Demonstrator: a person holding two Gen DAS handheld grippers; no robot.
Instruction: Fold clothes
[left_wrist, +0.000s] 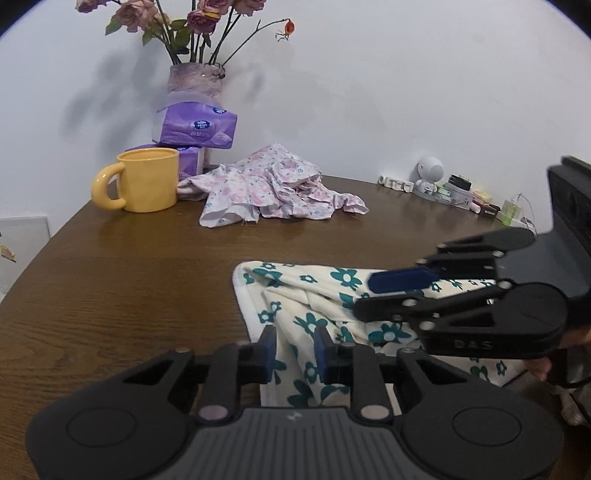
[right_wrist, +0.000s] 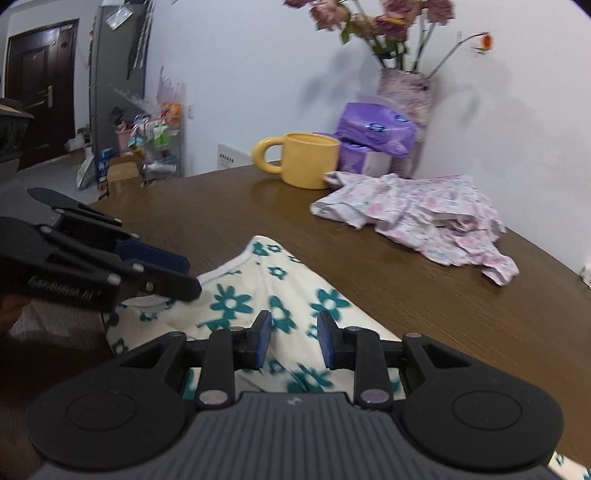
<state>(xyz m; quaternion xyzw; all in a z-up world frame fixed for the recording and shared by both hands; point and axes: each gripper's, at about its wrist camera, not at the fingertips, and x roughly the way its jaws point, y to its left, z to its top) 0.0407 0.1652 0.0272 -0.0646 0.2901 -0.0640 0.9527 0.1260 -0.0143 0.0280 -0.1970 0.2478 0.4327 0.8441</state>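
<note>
On the brown wooden worktop (left_wrist: 122, 280) we've got two garments, and they sit well apart. Nearest is the cream garment with teal flowers (left_wrist: 306, 317), spread at the front edge and partly doubled over on itself. Further back, the pink floral garment (left_wrist: 273, 188) lies in a crumpled heap, one end touching the base of the single yellow mug (left_wrist: 144, 181).

Two grippers are in play, both over the cream cloth. The left gripper (left_wrist: 293, 349) hovers at the cloth's left border with its blue pads parted and fabric showing through the gap, nothing pinched. The right gripper (right_wrist: 293, 341) has its pads spread just as wide above the flowered cloth, holding nothing either. Each one shows up in the other's camera, coming in from the side, fingers low over the cloth; whether those tips actually touch the fabric, I can't tell.

Behind the mug stand two purple tissue packs (left_wrist: 195, 127), one stacked on the other, and behind those one purple vase (left_wrist: 194, 79) of dried pink roses against the white wall. Along the far right rim sits a cluster of small clutter (left_wrist: 454, 194), including a little white round-headed gadget. Off the worktop in the right wrist view, a loaded wire rack (right_wrist: 147, 144) and a dark door (right_wrist: 40, 88) fill the background.

Between the grippers and the pink heap the wood lies bare.
</note>
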